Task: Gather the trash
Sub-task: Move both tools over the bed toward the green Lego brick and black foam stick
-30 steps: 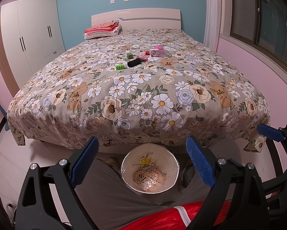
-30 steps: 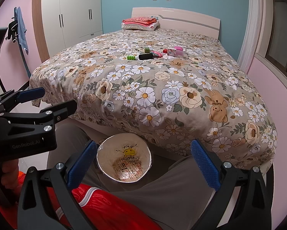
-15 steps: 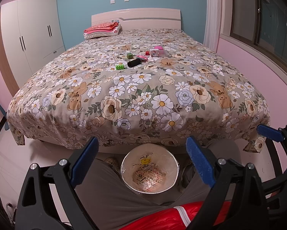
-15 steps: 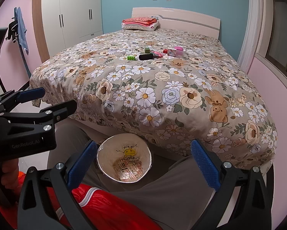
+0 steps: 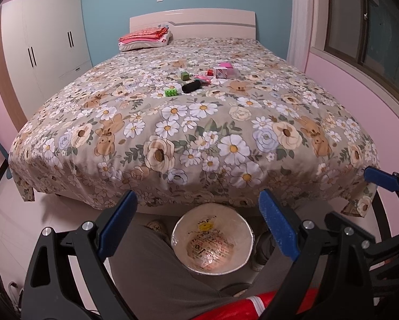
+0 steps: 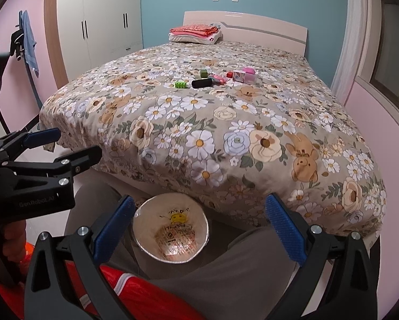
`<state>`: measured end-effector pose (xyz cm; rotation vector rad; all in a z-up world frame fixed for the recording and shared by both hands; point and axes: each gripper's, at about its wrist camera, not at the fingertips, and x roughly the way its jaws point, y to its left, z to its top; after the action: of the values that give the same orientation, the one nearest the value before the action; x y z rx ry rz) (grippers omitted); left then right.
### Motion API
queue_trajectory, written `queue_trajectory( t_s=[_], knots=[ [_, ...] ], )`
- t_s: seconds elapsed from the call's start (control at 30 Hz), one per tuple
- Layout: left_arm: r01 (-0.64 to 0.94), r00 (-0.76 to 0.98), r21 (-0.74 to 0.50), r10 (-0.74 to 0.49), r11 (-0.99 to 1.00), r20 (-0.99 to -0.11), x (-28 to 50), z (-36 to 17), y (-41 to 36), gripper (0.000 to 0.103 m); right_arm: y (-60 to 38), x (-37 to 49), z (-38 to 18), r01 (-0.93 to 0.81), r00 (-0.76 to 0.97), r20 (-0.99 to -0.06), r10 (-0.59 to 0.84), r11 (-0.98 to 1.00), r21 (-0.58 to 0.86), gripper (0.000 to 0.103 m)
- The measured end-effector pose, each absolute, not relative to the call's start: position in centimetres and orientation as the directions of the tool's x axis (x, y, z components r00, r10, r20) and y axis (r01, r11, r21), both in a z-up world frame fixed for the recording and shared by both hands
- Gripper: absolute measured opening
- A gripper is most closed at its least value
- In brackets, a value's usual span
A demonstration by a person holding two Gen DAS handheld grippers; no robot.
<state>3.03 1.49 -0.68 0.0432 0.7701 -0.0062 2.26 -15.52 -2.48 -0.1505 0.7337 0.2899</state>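
Small items lie mid-bed on the floral cover: a green brick (image 5: 171, 92) (image 6: 180, 84), a black cylinder (image 5: 191, 86) (image 6: 202, 83), a green cube (image 5: 184, 75) (image 6: 204, 73), pink wrappers (image 5: 203, 78), a white-pink box (image 5: 221, 72) (image 6: 238, 75) and a pink lump (image 6: 249, 71). A bin lined with a printed plastic bag (image 5: 212, 242) (image 6: 170, 236) stands on the floor between the person's knees, at the bed's foot. My left gripper (image 5: 196, 228) and right gripper (image 6: 198, 226) are both open and empty, held above the bin, far from the items.
The bed (image 5: 199, 133) fills the room's middle. A white wardrobe (image 5: 39, 50) stands left, folded pink bedding (image 5: 144, 37) at the headboard, a window (image 5: 372, 26) and pink wall on the right. The person's grey trousers (image 5: 146, 272) and red jacket (image 6: 146, 293) are below.
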Motion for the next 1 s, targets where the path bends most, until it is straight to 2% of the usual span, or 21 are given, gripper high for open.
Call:
queue_trajectory(
  t_s=[0.33, 0.57, 0.8, 1.0],
  knots=[
    [0.009, 0.704, 0.039, 0.021, 0.999, -0.710, 10.0, 0.2, 2.4, 0.091, -15.6, 8.1, -0.2, -0.300, 0.719, -0.662, 0.211, 0.954, -0.022, 0.100],
    [0.015, 0.688, 0.040, 0.019, 0.999, -0.725, 15.5, 0.0, 3.5, 0.091, -16.3, 13.9, 0.2, -0.280, 0.700, -0.683, 0.207, 0.960, 0.004, 0.100],
    [0.086, 0.712, 0.086, -0.001, 0.993, -0.702, 22.4, 0.0, 4.8, 0.091, -15.5, 20.6, 0.3, -0.275, 0.671, -0.707, 0.221, 0.961, 0.040, 0.100],
    [0.145, 0.740, 0.184, 0.017, 0.972, -0.672, 28.5, -0.9, 6.4, 0.091, -13.7, 27.7, 0.5, -0.251, 0.667, -0.715, 0.211, 0.967, 0.051, 0.100]
  ],
)
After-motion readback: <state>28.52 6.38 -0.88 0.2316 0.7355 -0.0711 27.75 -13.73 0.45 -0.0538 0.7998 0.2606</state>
